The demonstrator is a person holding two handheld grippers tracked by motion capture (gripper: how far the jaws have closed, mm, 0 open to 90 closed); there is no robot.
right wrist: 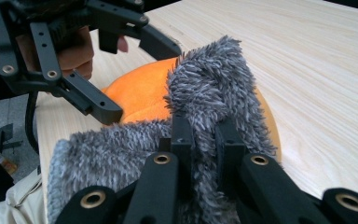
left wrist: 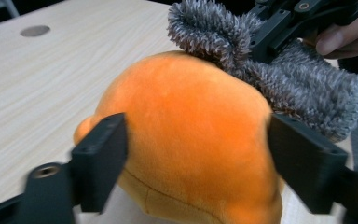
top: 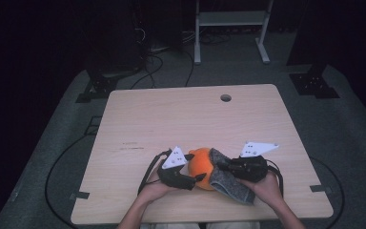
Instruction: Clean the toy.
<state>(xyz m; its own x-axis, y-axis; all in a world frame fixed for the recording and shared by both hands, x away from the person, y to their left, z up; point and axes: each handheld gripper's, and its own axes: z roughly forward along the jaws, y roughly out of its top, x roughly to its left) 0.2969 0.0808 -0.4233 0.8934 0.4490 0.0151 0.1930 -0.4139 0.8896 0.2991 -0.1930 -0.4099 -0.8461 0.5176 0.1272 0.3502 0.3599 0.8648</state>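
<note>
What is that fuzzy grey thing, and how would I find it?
Start at the wooden table and look along its near edge, between the person's two hands. There an orange plush toy sits, and draped over its right side is the grey fuzzy sock, pinched by the right gripper. It is the one shaggy grey thing beside smooth orange plush and black plastic.

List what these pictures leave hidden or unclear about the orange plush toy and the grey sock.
- Orange plush toy: left gripper view, underside cut off by the bottom edge; its face is hidden.
- Grey sock: right gripper view, the pinched part is hidden behind the right gripper.
- Left gripper: pad contact with the toy unclear, left jaw blurred.
</note>
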